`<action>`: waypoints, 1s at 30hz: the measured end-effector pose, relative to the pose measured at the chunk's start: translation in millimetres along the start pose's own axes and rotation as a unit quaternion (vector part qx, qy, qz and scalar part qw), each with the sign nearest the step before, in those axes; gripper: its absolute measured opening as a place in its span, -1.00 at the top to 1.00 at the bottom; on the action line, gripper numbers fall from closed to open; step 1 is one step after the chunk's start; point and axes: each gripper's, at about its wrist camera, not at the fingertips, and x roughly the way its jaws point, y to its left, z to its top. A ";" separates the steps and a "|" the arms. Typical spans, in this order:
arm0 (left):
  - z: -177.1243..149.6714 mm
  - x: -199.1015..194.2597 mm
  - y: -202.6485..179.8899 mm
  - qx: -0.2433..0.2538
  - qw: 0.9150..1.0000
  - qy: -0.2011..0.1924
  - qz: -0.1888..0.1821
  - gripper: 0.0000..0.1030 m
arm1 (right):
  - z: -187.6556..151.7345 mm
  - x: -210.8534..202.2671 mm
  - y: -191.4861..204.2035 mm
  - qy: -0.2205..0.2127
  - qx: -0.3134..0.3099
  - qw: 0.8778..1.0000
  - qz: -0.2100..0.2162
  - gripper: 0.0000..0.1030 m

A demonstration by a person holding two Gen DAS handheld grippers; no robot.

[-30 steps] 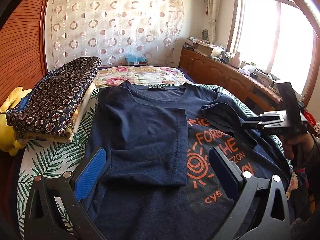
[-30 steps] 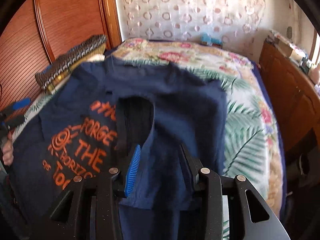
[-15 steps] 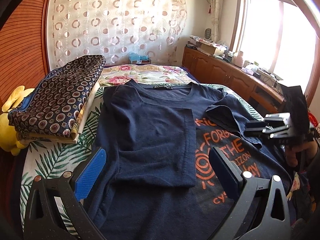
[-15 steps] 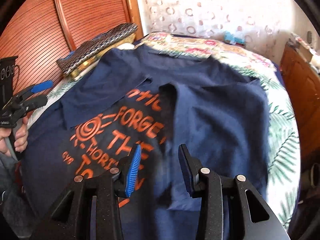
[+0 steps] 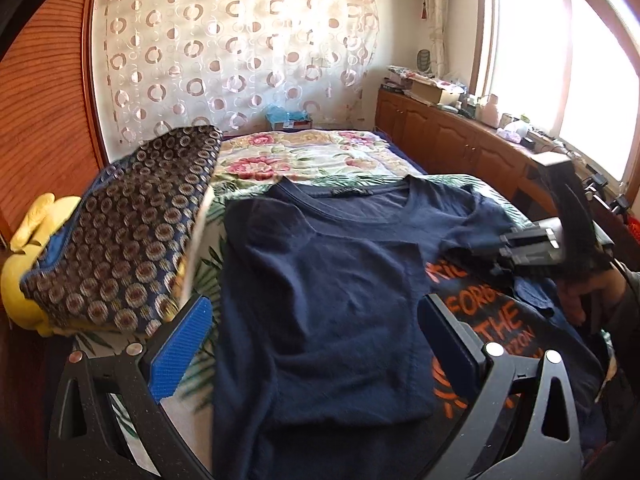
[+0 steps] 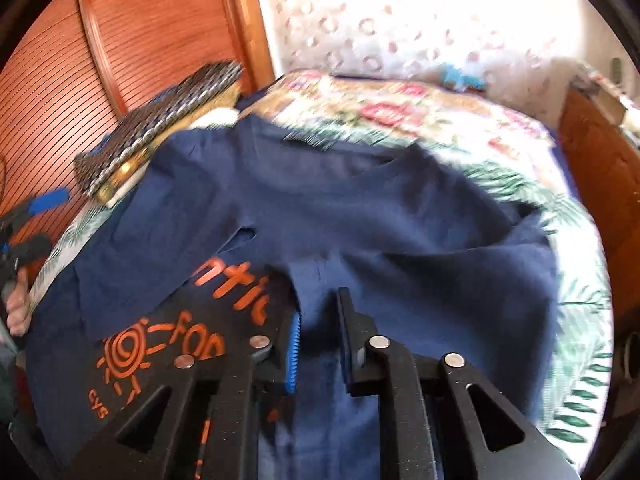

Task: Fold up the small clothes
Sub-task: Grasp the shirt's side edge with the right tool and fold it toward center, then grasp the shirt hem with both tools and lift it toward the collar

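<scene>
A navy T-shirt point(image 5: 328, 292) with orange print lies flat on the bed, its left side folded in over the chest. It also shows in the right wrist view point(image 6: 400, 232). My left gripper point(image 5: 312, 340) is open and empty, low over the shirt's near part. My right gripper point(image 6: 318, 328) is partly open with nothing between its pads, just above the shirt's folded right sleeve. It also shows at the right of the left wrist view point(image 5: 504, 246), over that sleeve.
A folded patterned blanket point(image 5: 128, 232) lies along the bed's left side on a yellow cushion point(image 5: 24, 248). The floral and leaf bedspread point(image 5: 312, 156) stretches behind. Wooden cabinets point(image 5: 452, 140) with clutter run under the window at right. A slatted wooden wall point(image 6: 132, 40) stands at left.
My right gripper let go of the right sleeve, which now lies folded inward on the shirt, and moved lower over it. My left gripper drifted slightly left, still open.
</scene>
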 end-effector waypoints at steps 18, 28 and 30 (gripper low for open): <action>65.6 91.0 35.7 0.016 0.996 0.087 0.006 -0.05 | -2.5 -34.1 -88.6 -0.036 0.034 0.993 -0.104 0.19; 68.9 133.3 39.4 0.033 0.990 0.138 0.027 0.22 | -3.1 -8.1 -123.5 -0.029 0.052 0.988 -0.140 0.13; 69.5 140.2 39.4 0.035 0.988 0.146 0.033 0.22 | -3.1 -6.5 -122.1 -0.029 0.050 0.988 -0.142 0.13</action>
